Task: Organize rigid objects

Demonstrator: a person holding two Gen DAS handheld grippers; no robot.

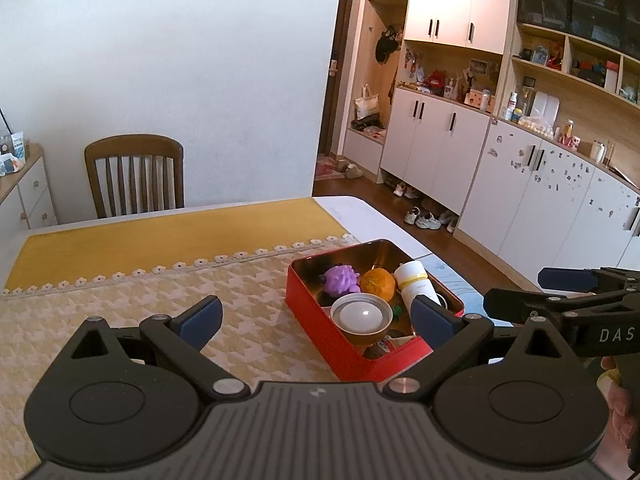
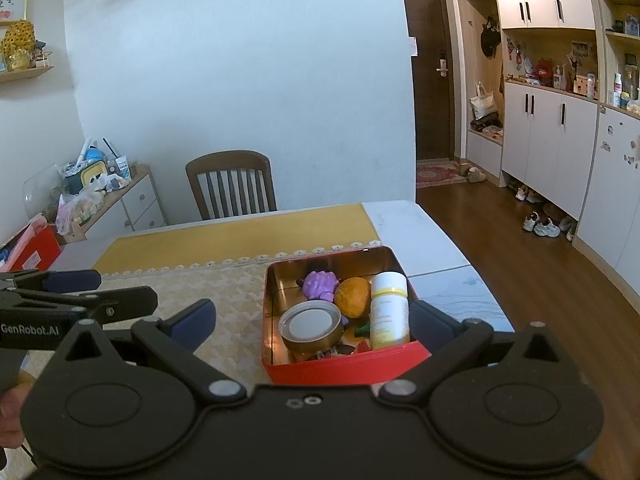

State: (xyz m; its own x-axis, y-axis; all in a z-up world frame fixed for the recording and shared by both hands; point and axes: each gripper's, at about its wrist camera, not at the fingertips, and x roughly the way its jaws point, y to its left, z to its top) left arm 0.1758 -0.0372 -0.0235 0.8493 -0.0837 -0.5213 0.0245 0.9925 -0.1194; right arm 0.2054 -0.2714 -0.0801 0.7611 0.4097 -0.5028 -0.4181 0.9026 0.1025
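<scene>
While both hand-held grippers, left [image 1: 316, 320] and right [image 2: 314, 322], hung released, the red rectangular metal tin [image 2: 340, 366] sat filled on the worktop [image 1: 120, 304].

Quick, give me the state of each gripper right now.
Left gripper: open, holding nothing, above the table near the red tin.
Right gripper: open, holding nothing, facing the same tin.

tin: red [image 2: 340, 368], open, gold inside, on the tablecloth
purple toy: spiky [image 2: 319, 285], 11 o'clock corner
orange: [image 2: 352, 296], centre back
bottle: white, yellow bands [image 2: 389, 310], lying at 3 o'clock
bowl: round, pale lid [image 2: 311, 326], 7 o'clock
</scene>
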